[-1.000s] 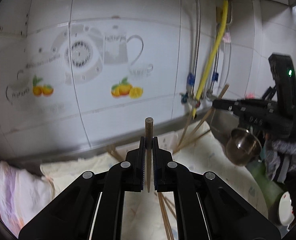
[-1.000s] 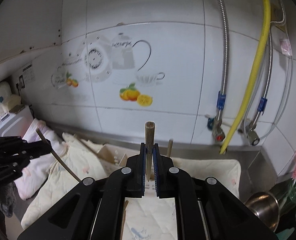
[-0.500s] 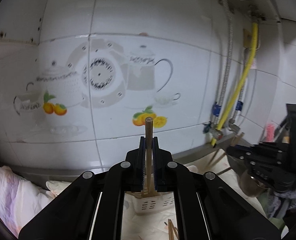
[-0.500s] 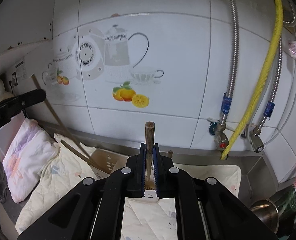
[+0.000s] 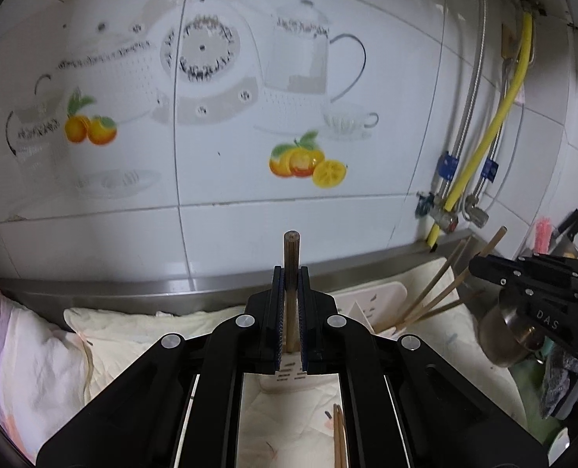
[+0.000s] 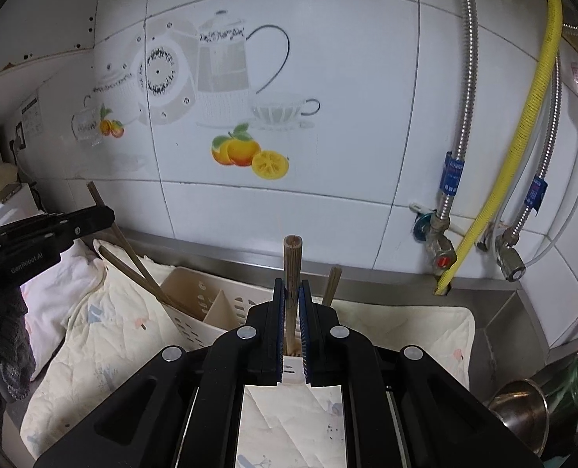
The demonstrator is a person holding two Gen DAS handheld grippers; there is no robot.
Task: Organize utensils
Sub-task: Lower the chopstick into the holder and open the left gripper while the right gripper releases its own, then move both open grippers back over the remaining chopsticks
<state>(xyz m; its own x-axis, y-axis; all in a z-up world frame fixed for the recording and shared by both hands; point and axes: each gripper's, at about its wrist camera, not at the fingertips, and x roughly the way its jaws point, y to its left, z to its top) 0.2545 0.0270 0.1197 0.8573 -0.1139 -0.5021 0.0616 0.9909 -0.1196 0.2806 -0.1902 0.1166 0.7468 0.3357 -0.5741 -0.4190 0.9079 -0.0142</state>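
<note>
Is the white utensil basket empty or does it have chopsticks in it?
Not empty. Several chopsticks already lean inside the basket.

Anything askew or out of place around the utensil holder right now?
Yes. Loose chopsticks lie on the quilted cloth near the left gripper, outside the utensil holder; those inside lean at mixed angles. Nothing looks spilled or broken.

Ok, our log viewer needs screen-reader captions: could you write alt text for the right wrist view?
The right tongs grip an upright wooden chopstick above a cream slotted utensil basket that sits on a quilted cloth. At left, the left tongs hold another chopstick slanting down into the basket, against a white tiled wall with teapot and orange decals.
</note>
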